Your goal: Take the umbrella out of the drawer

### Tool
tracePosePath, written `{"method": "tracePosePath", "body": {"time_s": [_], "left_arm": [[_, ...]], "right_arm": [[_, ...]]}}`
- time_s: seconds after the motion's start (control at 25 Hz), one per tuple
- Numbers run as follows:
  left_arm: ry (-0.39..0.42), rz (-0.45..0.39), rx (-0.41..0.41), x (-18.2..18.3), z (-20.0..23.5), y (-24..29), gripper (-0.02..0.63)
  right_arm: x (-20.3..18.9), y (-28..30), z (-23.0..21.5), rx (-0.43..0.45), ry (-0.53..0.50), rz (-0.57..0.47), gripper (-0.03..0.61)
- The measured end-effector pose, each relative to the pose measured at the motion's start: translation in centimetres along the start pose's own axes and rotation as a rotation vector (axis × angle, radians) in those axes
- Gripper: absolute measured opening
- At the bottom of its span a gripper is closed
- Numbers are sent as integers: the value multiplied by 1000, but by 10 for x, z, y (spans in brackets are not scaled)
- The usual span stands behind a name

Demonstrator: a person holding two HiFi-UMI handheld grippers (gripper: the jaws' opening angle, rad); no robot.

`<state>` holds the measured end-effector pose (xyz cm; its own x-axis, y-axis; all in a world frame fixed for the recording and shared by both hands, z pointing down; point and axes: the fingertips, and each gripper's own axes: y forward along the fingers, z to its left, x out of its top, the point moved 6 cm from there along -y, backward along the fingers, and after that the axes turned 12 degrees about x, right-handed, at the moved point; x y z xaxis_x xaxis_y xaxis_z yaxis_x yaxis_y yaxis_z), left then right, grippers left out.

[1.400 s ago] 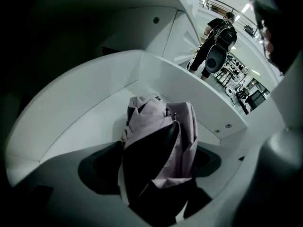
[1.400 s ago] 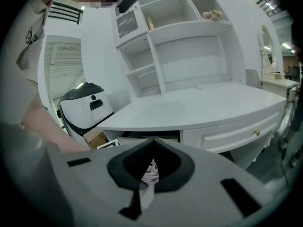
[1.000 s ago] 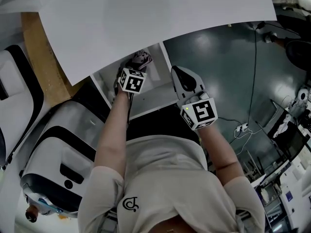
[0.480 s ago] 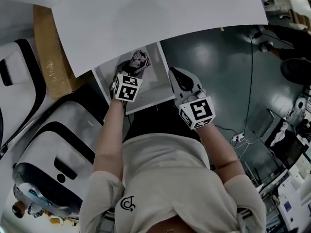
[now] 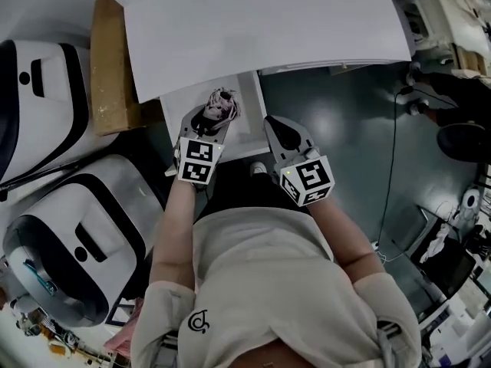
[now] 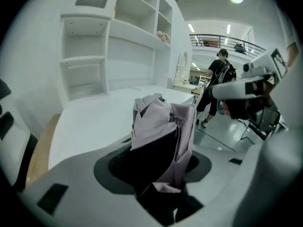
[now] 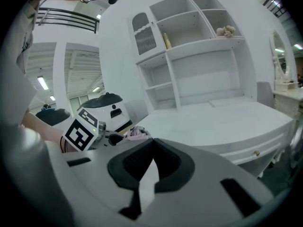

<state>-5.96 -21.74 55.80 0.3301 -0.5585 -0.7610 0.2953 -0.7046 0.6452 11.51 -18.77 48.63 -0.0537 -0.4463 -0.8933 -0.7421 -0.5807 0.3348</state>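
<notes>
A folded lilac-and-black umbrella (image 5: 217, 106) is clamped in my left gripper (image 5: 211, 119), which holds it above the open white drawer (image 5: 247, 107) under the white desk top (image 5: 261, 29). In the left gripper view the umbrella (image 6: 161, 136) stands up between the pads of that gripper (image 6: 158, 169), well above the desk surface (image 6: 90, 122). My right gripper (image 5: 282, 133) hangs just right of the drawer, jaws together with nothing in them. The right gripper view shows its own jaws (image 7: 150, 167) with nothing between them, and the umbrella (image 7: 135, 133) beside the left marker cube (image 7: 80, 129).
Two large white-and-black machine shells (image 5: 77, 236) stand at the left, beside a brown cardboard box (image 5: 111, 67). Cables (image 5: 395, 144) run over the dark floor at the right. An open shelf unit (image 7: 189, 56) rises behind the desk. A person in black (image 6: 218, 86) stands far off.
My left gripper has lifted the umbrella up from the drawer. The right gripper has risen a little beside it and stays shut.
</notes>
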Motion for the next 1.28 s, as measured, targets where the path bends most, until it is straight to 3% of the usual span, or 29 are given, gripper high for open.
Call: {"method": "tracePosePath", "body": {"time_s": [0.52,0.84,1.04,1.28], "left_arm": [[-84,-375,155,105,23,-137,242],[-183,-622,230,144,48,-214,242],[-172,-699,327,155,66,-240,242],[-182,-713,359,157,77,-244,242]], "right_arm": [[68,-15,35,120,-133,-95,8],[128,-24,49,141,-218,-215,6],[153,-24,56,141,-302,-248,6],[165,-21,59,150,-340,-263,5]]}}
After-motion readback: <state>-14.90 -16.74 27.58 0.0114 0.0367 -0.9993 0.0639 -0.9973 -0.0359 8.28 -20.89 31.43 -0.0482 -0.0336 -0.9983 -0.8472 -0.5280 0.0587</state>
